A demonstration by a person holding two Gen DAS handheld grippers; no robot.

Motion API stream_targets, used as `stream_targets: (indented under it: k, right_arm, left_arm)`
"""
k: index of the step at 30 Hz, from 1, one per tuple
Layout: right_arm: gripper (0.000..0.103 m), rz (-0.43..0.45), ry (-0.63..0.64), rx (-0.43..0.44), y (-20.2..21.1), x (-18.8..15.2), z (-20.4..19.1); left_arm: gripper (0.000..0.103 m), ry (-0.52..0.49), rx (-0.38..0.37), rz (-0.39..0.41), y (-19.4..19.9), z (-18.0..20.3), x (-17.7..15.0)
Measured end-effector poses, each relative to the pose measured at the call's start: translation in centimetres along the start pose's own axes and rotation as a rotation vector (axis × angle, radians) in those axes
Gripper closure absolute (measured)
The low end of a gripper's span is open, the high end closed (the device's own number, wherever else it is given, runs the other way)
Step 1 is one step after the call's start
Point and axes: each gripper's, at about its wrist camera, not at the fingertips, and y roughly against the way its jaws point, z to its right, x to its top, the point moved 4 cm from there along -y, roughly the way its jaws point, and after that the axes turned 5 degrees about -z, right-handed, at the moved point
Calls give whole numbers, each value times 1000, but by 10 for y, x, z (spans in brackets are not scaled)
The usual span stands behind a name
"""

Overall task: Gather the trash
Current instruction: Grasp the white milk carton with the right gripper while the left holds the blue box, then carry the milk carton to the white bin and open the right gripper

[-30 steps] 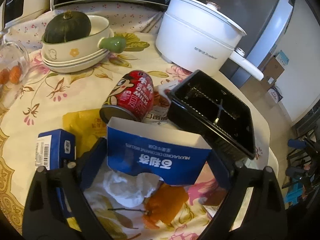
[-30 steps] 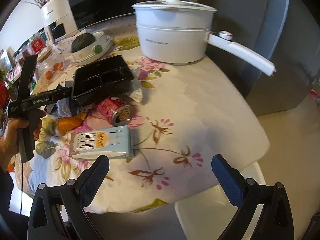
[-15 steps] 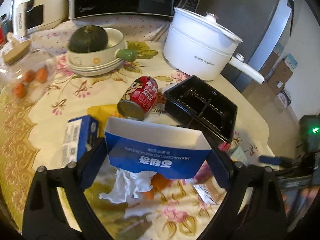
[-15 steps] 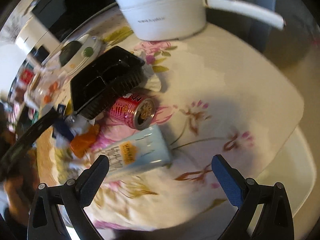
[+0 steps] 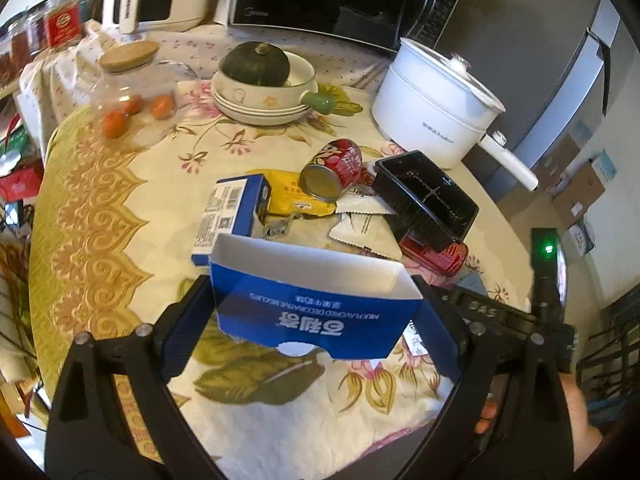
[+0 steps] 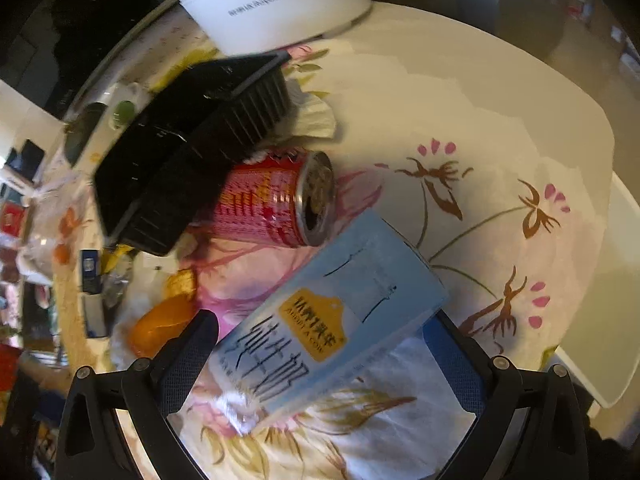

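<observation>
My left gripper (image 5: 316, 316) is clamped across the blue biscuit box (image 5: 316, 300), a finger on each end; the box hangs clear above the floral tablecloth (image 5: 120, 208), open side up. It looks like thin empty card, so I judge it light and easily crushed; the short ends are the stiffest place to pinch, and a harder squeeze would fold it.

My right gripper (image 6: 324, 344) stands wide open over the pale blue milk carton (image 6: 332, 332), which lies on its side at a slant between the 2 fingers, neither pad touching it as far as I can see. It has a yellow label and dark characters, with a glossy face; I expect it to be light, a little slippery and dentable, best taken across its narrow flat sides near the middle.

Just beyond it lies a red can (image 6: 276, 204) on its side, partly under the black plastic tray (image 6: 188, 152); a 2nd red can (image 5: 332, 168) lies further back.
</observation>
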Motion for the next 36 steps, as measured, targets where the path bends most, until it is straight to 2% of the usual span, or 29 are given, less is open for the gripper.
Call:
stream_targets:
  k: [4,8,10,13,15,17,20,23,25,27,28,29,36]
  right_arm:
    - [1,-6,109,-41,3,-8,-10]
    - [7,-24,204,-37,8,-17,-12]
    - [13,-32,224,-13,13,-19,-9]
    - [29,-57,267,22,19,-22,-5]
    - [39,-60,301,20,24,-23,-1]
    - [44,-59,325,16,28,-25,2]
    - [45,-39,347,0,32,-25,24]
    - [45,-37,348,23,31,-15,41]
    - [37,-43,354,18,27,-11,47]
    - [35,-59,346,33,18,-9,51]
    - [36,-41,356,25,19,-6,51]
    - [48,-46,367,8,18,-5,50]
    - [49,-19,359,56,37,13,68]
  left_arm:
    - [9,-23,8,2,5,5,-6]
    - [9,-40,16,3,7,12,-11]
    - [9,-40,16,3,7,15,-14]
    - [9,-43,17,0,6,22,-18]
    - [9,-53,23,-2,5,28,-21]
    - [9,-59,23,-6,1,34,-23]
    - [9,-68,9,-19,-4,43,-26]
    - [9,-81,4,-33,-10,51,-28]
    - [9,-88,-1,-43,-15,55,-29]
    - [9,-98,-4,-60,-23,58,-30]
    - [9,-101,-4,-68,-26,58,-31]
    - [9,-104,-4,-82,-31,59,-32]
    - [9,-88,-33,-111,-41,69,-34]
